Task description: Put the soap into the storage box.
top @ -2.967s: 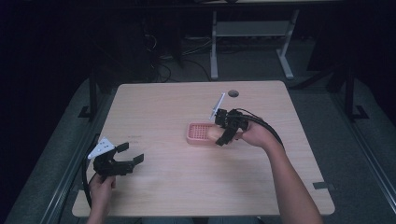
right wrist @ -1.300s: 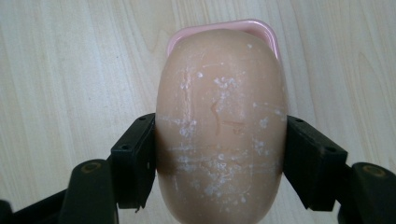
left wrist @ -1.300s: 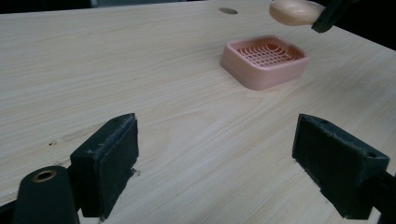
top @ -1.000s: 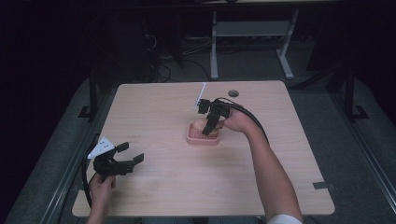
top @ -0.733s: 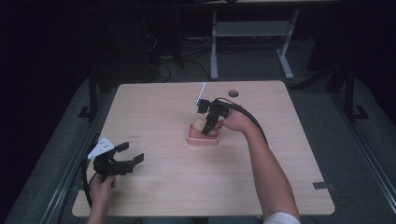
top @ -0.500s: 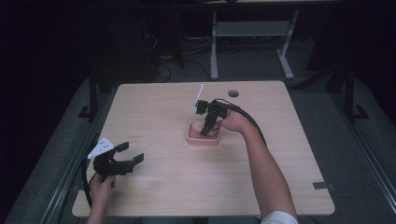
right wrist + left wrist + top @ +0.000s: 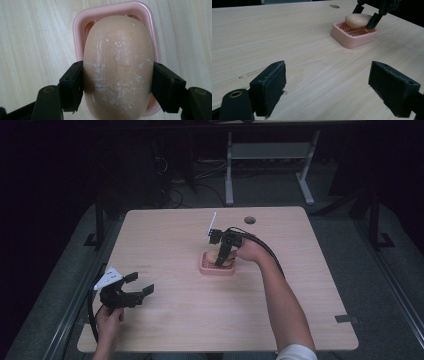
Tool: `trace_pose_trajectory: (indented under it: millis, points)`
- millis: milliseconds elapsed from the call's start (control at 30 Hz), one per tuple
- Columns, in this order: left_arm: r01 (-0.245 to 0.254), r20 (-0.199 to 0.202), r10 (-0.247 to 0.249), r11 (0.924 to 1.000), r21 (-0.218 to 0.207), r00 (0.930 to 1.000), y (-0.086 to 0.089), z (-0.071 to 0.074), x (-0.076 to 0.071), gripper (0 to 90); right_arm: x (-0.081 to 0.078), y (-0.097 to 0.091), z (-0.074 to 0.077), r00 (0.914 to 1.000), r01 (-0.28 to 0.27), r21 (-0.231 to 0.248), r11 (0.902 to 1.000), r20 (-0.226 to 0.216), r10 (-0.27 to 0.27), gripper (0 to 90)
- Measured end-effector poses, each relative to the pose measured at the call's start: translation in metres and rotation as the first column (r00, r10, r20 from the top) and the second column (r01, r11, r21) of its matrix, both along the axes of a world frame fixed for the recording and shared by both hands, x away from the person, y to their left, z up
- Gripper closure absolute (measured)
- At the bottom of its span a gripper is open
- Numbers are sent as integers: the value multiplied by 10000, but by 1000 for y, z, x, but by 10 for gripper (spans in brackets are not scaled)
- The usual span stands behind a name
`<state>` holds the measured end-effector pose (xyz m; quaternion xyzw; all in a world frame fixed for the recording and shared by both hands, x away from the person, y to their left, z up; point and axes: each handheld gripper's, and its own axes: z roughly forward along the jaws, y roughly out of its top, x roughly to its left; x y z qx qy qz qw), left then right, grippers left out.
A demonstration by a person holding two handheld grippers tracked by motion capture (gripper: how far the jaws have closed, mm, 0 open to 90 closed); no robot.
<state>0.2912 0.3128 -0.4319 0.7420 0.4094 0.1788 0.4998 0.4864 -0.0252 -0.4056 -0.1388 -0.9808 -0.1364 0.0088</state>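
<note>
A beige oval bar of soap sits over a pink soap dish near the middle of the table. My right gripper points straight down and is shut on the soap, its pads pressed against both long sides. In the high view the right gripper stands over the dish. The left gripper view shows the soap in the dish with the other gripper's jaws on it. My left gripper rests open at the table's near left, nothing between its pads.
The wooden table has a round cable hole near its far edge. A strip of tape lies at the near right corner. A white metal frame stands on the floor behind.
Over three seconds the right gripper carried the soap leftward from beside the dish to over it. In the last second it barely shifted. The left gripper stayed put.
</note>
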Motion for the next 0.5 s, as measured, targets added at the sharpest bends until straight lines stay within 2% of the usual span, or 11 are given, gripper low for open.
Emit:
trace_pose_trajectory:
  millis: [500]
  points:
    - [-24,3,24,10000,-47,10000,1,0,0,143,2,4,-9,9999,-34,-183,9998,-119,32,317]
